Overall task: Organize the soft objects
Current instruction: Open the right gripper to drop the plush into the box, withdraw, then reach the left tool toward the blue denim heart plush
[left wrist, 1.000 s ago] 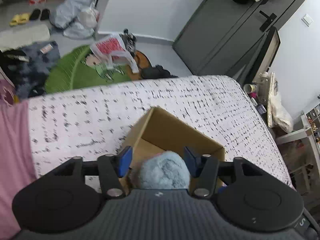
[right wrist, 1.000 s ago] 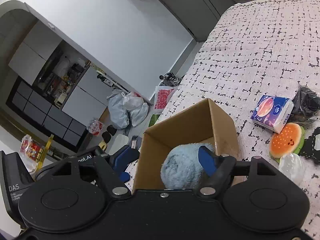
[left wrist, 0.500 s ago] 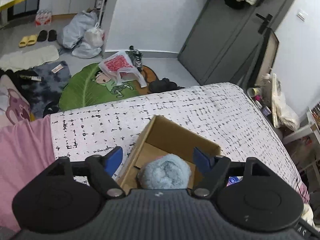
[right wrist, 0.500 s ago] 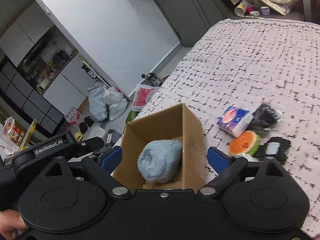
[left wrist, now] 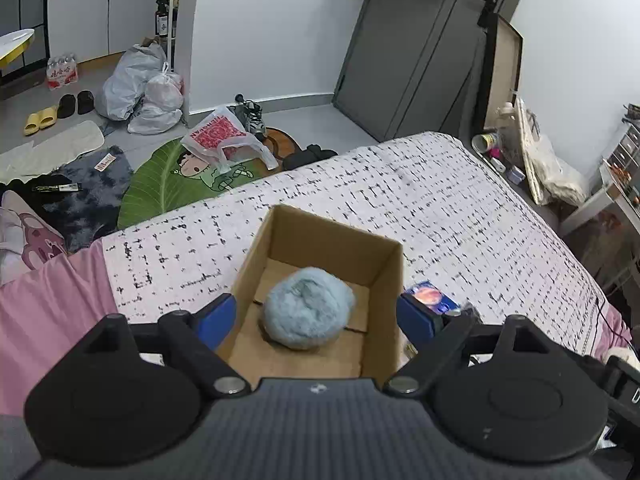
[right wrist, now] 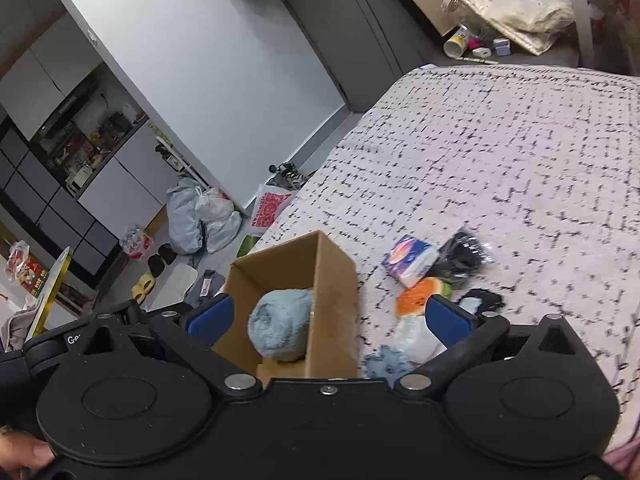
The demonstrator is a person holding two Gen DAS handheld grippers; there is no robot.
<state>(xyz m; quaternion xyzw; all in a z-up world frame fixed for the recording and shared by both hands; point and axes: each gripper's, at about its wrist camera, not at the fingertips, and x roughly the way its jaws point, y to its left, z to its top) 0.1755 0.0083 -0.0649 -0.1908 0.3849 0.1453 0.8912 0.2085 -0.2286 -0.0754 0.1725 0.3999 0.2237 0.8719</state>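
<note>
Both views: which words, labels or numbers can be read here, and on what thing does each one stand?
"Ge": white letters on the black claw housing at the left edge of the right wrist view; the rest is cut off.
Red print on the plastic bag on the floor: too small to read.
Print on the tissue pack on the bed: blurred.
Labels on the water bottles: too small to read.

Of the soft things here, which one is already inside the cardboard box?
The fluffy light-blue ball. It alone lies on the floor of the cardboard box; the tissue pack, the orange burger-shaped toy and the rest lie on the bedspread beside it.
</note>
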